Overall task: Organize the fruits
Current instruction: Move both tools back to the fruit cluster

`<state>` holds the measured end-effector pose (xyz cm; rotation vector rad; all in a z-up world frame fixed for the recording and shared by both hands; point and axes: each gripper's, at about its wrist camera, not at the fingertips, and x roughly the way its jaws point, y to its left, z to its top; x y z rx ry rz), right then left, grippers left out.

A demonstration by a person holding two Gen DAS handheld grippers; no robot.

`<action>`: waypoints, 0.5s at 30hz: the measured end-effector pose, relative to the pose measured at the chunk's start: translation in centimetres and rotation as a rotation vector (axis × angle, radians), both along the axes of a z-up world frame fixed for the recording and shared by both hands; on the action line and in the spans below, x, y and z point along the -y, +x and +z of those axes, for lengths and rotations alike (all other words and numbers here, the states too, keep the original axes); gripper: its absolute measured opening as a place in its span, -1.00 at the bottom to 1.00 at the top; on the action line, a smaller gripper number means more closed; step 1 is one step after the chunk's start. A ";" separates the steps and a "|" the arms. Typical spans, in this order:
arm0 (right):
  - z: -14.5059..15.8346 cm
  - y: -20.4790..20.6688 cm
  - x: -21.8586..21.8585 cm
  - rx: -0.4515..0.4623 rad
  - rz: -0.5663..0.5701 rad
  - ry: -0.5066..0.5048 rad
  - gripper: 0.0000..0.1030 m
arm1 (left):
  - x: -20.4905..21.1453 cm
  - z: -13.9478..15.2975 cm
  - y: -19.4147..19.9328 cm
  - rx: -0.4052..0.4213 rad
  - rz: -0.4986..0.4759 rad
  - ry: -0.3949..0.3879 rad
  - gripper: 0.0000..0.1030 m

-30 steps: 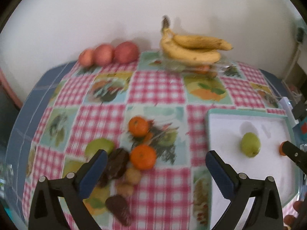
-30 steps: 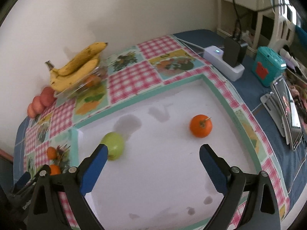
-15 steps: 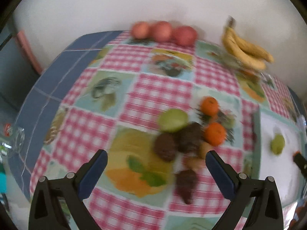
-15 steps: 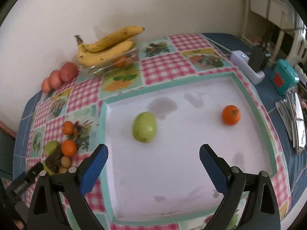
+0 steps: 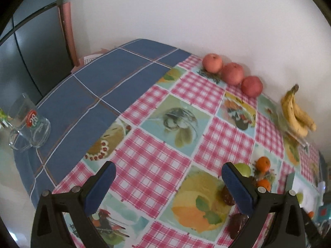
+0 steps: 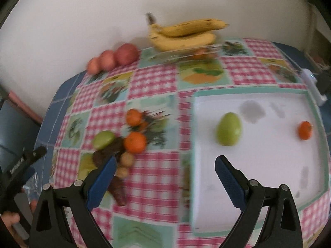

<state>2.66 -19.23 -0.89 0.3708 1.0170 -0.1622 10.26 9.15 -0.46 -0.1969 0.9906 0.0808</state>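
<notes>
While swinging left from the white tray (image 6: 258,165) toward the fruit pile, kept wide open and empty: so for the right gripper (image 6: 166,162). Now pointing at the strip of desk (image 6: 157,175) between pile and tray. Same wide-open, empty state for the left gripper (image 5: 168,168), turned away toward the left edge of the desk, near a glass mug (image 5: 29,124).

Already in the tray: one green pear (image 6: 229,129) and one tangerine (image 6: 305,130), well apart. Still waiting in the pile near the middle of the desk: another pear (image 6: 103,138), two more tangerines (image 6: 135,142), some dark brown fruits (image 6: 107,153) and small tan ones (image 6: 126,159), all touching or just beside each other. Along the back edge, by the wall: three red apples (image 6: 126,54) and a bunch of bananas (image 6: 182,34) on a clear dish (image 6: 186,53).

Probably time to pick the next fruit from the pile with the right gripper. Best to go slow, to stop any rolling.
</notes>
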 end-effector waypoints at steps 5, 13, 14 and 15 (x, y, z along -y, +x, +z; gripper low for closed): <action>-1.1 1.2 -3.0 -0.044 0.072 -0.037 0.87 | 0.8 -0.7 0.6 -0.034 -0.054 0.013 1.00; -4.2 1.9 -5.4 -0.154 0.142 -0.072 0.87 | 2.8 -4.0 1.7 -0.162 -0.112 0.091 1.00; -4.4 1.9 -5.7 -0.154 0.157 -0.073 0.87 | 2.9 -4.3 1.8 -0.176 -0.117 0.097 1.00; -4.5 2.0 -6.0 -0.154 0.167 -0.068 0.87 | 3.0 -4.8 1.9 -0.195 -0.125 0.104 1.00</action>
